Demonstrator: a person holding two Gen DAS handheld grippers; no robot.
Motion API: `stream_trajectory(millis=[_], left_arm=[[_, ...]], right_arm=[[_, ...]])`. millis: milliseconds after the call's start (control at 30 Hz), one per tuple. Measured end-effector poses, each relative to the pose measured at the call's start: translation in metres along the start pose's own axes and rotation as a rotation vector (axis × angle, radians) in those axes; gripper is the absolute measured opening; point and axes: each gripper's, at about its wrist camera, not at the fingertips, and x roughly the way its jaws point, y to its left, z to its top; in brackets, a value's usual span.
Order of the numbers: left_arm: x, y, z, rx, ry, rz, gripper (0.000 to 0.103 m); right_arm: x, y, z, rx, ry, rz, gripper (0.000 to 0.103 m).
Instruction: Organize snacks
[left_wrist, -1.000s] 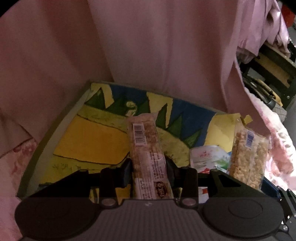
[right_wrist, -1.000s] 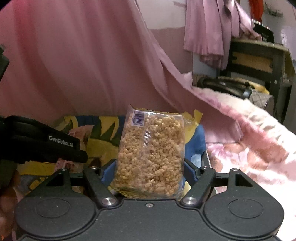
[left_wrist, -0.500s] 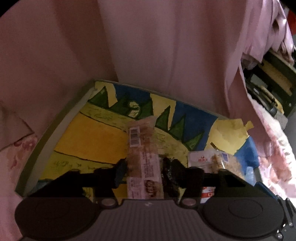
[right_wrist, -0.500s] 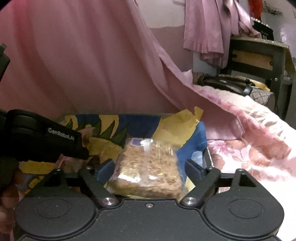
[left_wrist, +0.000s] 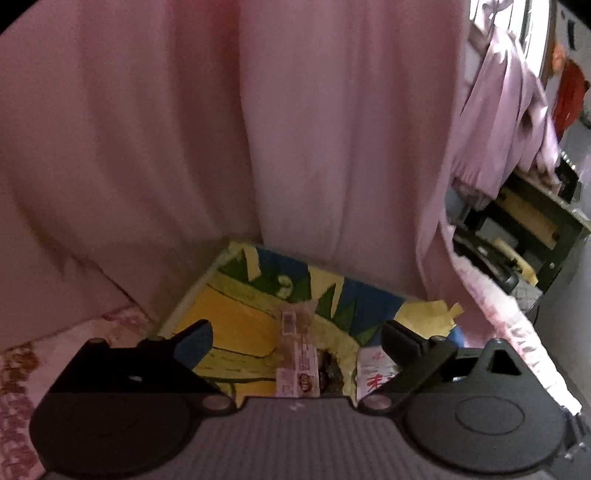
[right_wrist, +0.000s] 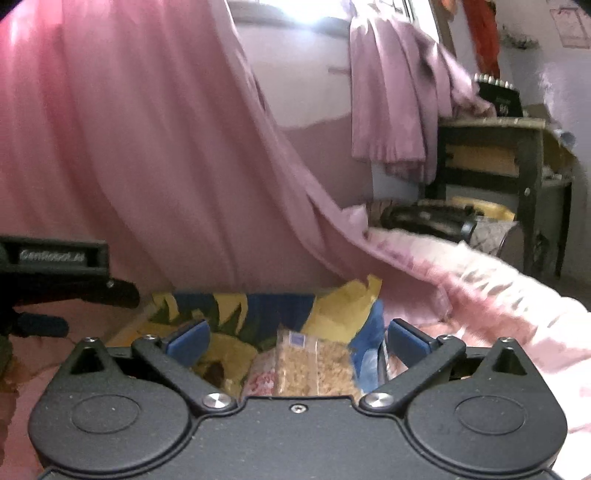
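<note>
1. The left gripper (left_wrist: 297, 336) fills the bottom of its own view. Its jaws are spread wide and opening, one finger at about 9 o'clock and the other at 3 o'clock of the gap, and neither touches anything.
2. Seen through that gap at 6 o'clock, a long snack bar (left_wrist: 297, 360) in a clear wrapper lies flat on the painted board (left_wrist: 229, 325), its barcode end pointing to 12 o'clock. It sits clear of both fingers.
3. Just to the bar's 3 o'clock lies a white packet with red print (left_wrist: 373, 373), partly hidden by the right-hand finger.
4. The right gripper (right_wrist: 297, 338) is likewise spread wide and opening, its blue pads (right_wrist: 186, 339) standing apart and pressing on nothing.
5. Below that gap at 6 o'clock a clear bag of puffed grain (right_wrist: 314, 363) lies on the board, barcode end toward 12 o'clock, untouched by the pads. A pink-printed packet (right_wrist: 262, 380) lies at its 9 o'clock, touching or nearly so.
6. In the right wrist view the left gripper's dark body juts in at 9 o'clock.
7. Beyond the board, from 10 to 1 o'clock, hangs a pink curtain (left_wrist: 314, 147).
8. A floral pink bedcover (right_wrist: 480, 291) spreads at 3 o'clock.
9. Farthest, at 2 o'clock, stands a dark table (right_wrist: 517, 155) with a mauve garment (right_wrist: 391, 103) hanging beside it.
</note>
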Motion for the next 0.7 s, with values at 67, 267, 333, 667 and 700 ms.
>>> stream_trajectory(millis=[67,267,333,667,700], left_arm=[[-0.019,0.0,-0.001,0.005,-0.038,0.003,0.102],[-0.074,0.0,-0.012,0.017,-0.138,0.016,0.103],[-0.091,0.0,-0.017,0.027,-0.163,0.024,0.103],[-0.17,0.003,-0.056,0.092,-0.277,0.026,0.103],[-0.176,0.004,-0.061,0.098,-0.279,0.023,0.103]], right_arm=[[-0.018,-0.002,0.006,0.007,-0.035,0.001,0.102],[-0.074,-0.009,0.017,0.038,-0.117,-0.004,0.102],[-0.092,-0.011,0.019,0.043,-0.14,-0.006,0.102],[-0.17,-0.008,0.008,0.0,-0.173,0.019,0.102],[-0.178,-0.007,0.004,-0.012,-0.176,0.02,0.102]])
